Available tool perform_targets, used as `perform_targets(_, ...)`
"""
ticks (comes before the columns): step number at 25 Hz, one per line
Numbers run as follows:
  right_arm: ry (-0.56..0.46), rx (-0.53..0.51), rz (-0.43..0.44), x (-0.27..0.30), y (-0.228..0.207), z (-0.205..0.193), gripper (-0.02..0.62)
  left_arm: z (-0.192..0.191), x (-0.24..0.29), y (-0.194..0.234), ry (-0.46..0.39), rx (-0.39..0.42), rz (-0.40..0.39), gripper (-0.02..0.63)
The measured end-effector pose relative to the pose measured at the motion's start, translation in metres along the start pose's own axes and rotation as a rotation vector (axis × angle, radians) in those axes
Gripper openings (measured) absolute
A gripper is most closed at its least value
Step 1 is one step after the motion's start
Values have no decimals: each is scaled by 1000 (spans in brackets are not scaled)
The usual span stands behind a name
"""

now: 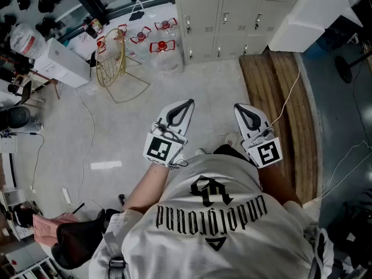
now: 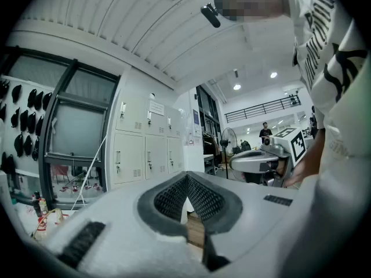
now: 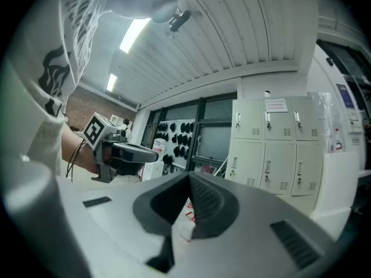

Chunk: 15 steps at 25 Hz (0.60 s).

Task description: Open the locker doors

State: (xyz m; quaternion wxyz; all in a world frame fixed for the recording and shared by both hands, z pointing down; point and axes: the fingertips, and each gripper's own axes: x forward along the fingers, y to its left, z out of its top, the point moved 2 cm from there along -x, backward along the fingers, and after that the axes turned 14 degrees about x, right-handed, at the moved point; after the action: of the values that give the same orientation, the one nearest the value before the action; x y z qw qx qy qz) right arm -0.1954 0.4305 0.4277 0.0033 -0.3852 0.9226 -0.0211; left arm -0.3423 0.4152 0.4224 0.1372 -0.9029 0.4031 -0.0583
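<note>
The grey lockers (image 1: 232, 16) stand at the far side of the floor with all visible doors closed. They also show in the left gripper view as lockers (image 2: 145, 149) and in the right gripper view as lockers (image 3: 272, 149). My left gripper (image 1: 185, 104) and right gripper (image 1: 241, 108) are held level side by side in front of my chest, pointing toward the lockers and well short of them. The left gripper (image 2: 186, 175) has its jaws shut with nothing between them. The right gripper (image 3: 189, 178) is likewise shut and empty.
A gold wire stand (image 1: 113, 63) and red-trimmed clear items (image 1: 154, 39) lie on the floor left of the lockers. A white box (image 1: 61, 63) sits further left. A wooden platform (image 1: 279, 109) and another white box (image 1: 308, 16) are at the right. Cables (image 1: 87, 127) cross the floor.
</note>
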Motion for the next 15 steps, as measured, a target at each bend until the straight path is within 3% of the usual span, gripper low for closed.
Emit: perform_targets(15,-7,12,1,-7,-17,3,5,4,15,-9,-5,19,6,6)
